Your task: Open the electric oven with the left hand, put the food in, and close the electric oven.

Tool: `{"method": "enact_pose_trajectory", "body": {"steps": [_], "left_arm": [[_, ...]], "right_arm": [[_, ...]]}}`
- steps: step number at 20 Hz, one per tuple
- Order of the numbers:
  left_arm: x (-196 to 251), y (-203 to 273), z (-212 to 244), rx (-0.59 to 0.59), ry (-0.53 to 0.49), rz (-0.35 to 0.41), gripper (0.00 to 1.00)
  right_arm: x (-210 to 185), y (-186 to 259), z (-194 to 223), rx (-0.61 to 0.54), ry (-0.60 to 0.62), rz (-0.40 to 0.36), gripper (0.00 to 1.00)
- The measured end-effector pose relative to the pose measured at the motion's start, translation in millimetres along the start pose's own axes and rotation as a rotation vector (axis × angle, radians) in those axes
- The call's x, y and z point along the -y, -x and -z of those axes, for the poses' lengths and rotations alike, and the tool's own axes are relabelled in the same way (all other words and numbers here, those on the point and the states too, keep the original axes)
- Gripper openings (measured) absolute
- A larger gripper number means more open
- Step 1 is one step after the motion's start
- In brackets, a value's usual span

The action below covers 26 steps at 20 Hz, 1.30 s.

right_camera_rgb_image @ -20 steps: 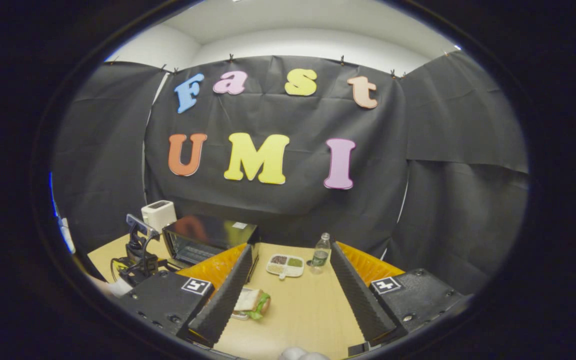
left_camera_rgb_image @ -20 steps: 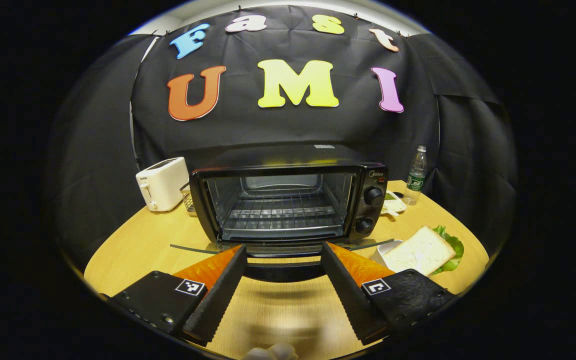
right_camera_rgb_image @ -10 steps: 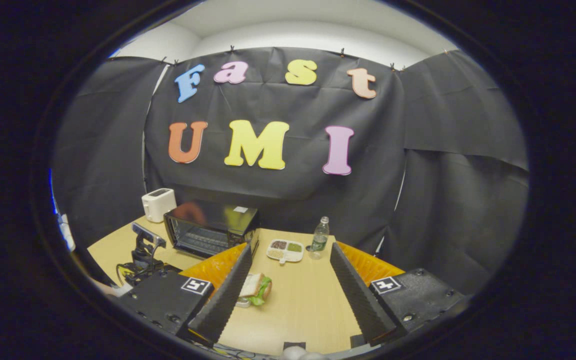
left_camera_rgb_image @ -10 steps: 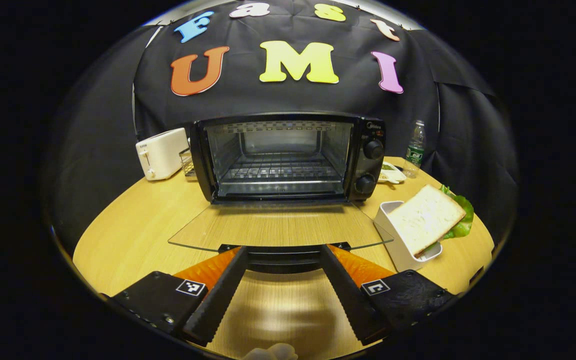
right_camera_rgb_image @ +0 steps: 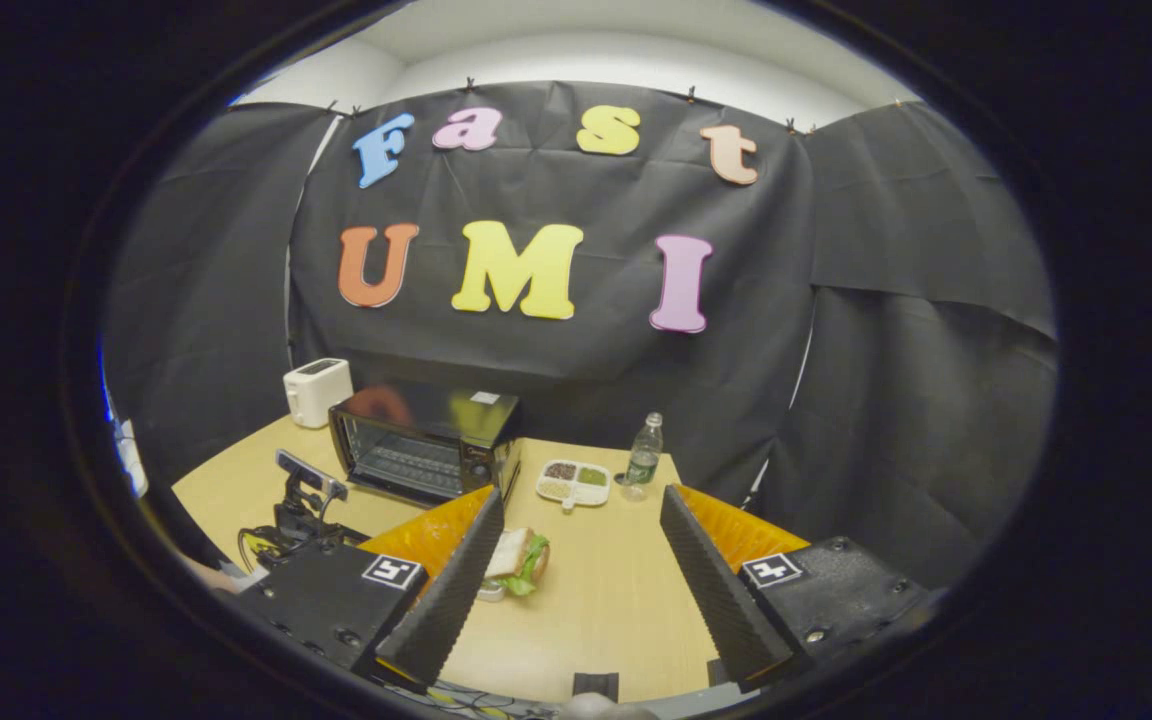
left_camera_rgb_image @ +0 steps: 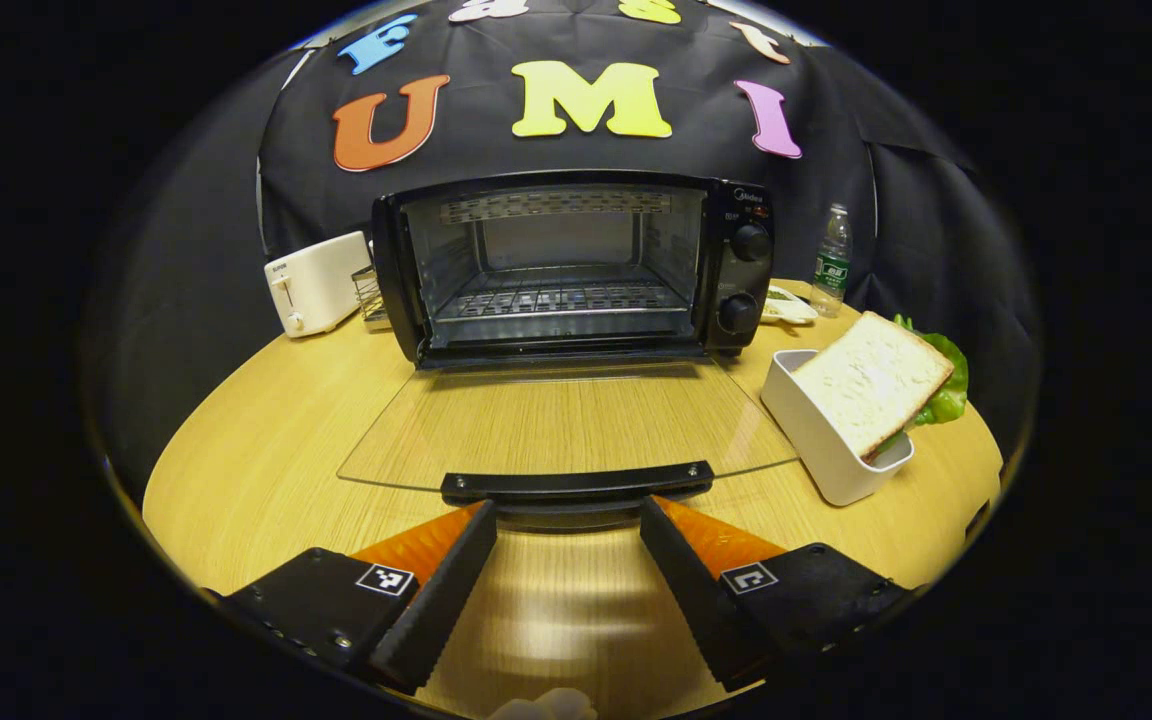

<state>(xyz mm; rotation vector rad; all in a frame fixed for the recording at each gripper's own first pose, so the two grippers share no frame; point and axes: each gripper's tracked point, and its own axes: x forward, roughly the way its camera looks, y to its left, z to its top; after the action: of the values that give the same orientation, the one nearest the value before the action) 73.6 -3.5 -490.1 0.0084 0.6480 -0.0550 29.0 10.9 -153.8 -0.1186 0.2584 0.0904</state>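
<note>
Both tools gaping wide, gripping nothing. Toaster oven (left_camera_rgb_image: 576, 265) door (left_camera_rgb_image: 566, 430) lying open; opening step looking finished. Right tool (right_camera_rgb_image: 581, 570) needing sandwich (right_camera_rgb_image: 514, 562) at 11 o'clock.

Oven front: a small pale brand mark tops the control panel of the electric oven (left_camera_rgb_image: 556, 260), above its two knobs (left_camera_rgb_image: 750, 242); too fine to read with confidence.
Toaster: a tiny dark mark on the near face of the white toaster (left_camera_rgb_image: 311, 283); illegible.
Bottle: a green-banded label (left_camera_rgb_image: 829, 270) on the water bottle (left_camera_rgb_image: 832, 250); print too small.
Left gripper (left_camera_rgb_image: 566, 508): two square black-and-white coded markers (left_camera_rgb_image: 381, 579); no letters or numbers.
Right gripper (right_camera_rgb_image: 581, 494): a matching pair of coded squares (right_camera_rgb_image: 395, 572).
</note>
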Motion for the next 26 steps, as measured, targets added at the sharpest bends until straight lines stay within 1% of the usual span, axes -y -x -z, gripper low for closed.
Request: {"method": "enact_pose_trajectory", "body": {"steps": [1, 2, 3, 4, 5, 8, 13, 14, 15, 16, 17, 20, 21, 22, 23, 26], "left_arm": [[-3, 4, -4, 0.009, 0.006, -0.007, 0.96], [-4, 5, -7, 0.008, 0.009, 0.0, 0.96], [-7, 10, -15, 0.029, 0.001, -0.012, 0.95], [-11, 15, -25, 0.048, -0.011, -0.02, 0.88], [-12, 21, -35, 0.072, -0.015, -0.022, 0.96], [-11, 50, -74, 0.155, -0.027, -0.016, 0.96], [-6, 115, -139, 0.293, -0.068, 0.008, 0.96], [-5, 130, -153, 0.329, -0.079, 0.006, 0.96], [-7, 146, -166, 0.361, -0.085, 0.0, 0.96], [-7, 161, -176, 0.385, -0.089, -0.003, 0.95], [-7, 175, -187, 0.409, -0.093, -0.008, 0.95], [-6, 216, -222, 0.484, -0.086, -0.038, 0.95], [-6, 230, -234, 0.507, -0.076, -0.046, 0.95], [-3, 240, -244, 0.524, -0.067, -0.047, 0.95], [-3, 250, -251, 0.54, -0.063, -0.062, 0.95], [6, 274, -275, 0.579, -0.068, -0.081, 0.95]], "right_arm": [[-1, -1, 0, 0.0, -0.007, 0.001, 0.98], [-1, -3, -2, 0.005, -0.013, 0.001, 0.98], [0, -3, -2, 0.008, -0.017, 0.003, 0.98], [0, -5, -1, 0.006, -0.018, 0.004, 0.98], [1, -7, 0, 0.005, -0.021, 0.007, 0.98], [3, -11, 7, -0.006, -0.029, 0.009, 0.98], [6, -28, 40, -0.07, -0.059, -0.007, 0.98], [3, -34, 48, -0.084, -0.065, -0.028, 1.0], [1, -42, 60, -0.111, -0.067, -0.047, 0.98], [0, -51, 73, -0.138, -0.069, -0.068, 1.0], [-1, -60, 85, -0.161, -0.082, -0.089, 0.98], [-7, -87, 123, -0.248, -0.147, -0.15, 0.98], [-10, -96, 134, -0.278, -0.183, -0.179, 1.0], [-13, -105, 144, -0.31, -0.211, -0.204, 0.98], [-17, -114, 151, -0.333, -0.234, -0.23, 0.98], [-26, -140, 171, -0.397, -0.261, -0.296, 0.96]]}}
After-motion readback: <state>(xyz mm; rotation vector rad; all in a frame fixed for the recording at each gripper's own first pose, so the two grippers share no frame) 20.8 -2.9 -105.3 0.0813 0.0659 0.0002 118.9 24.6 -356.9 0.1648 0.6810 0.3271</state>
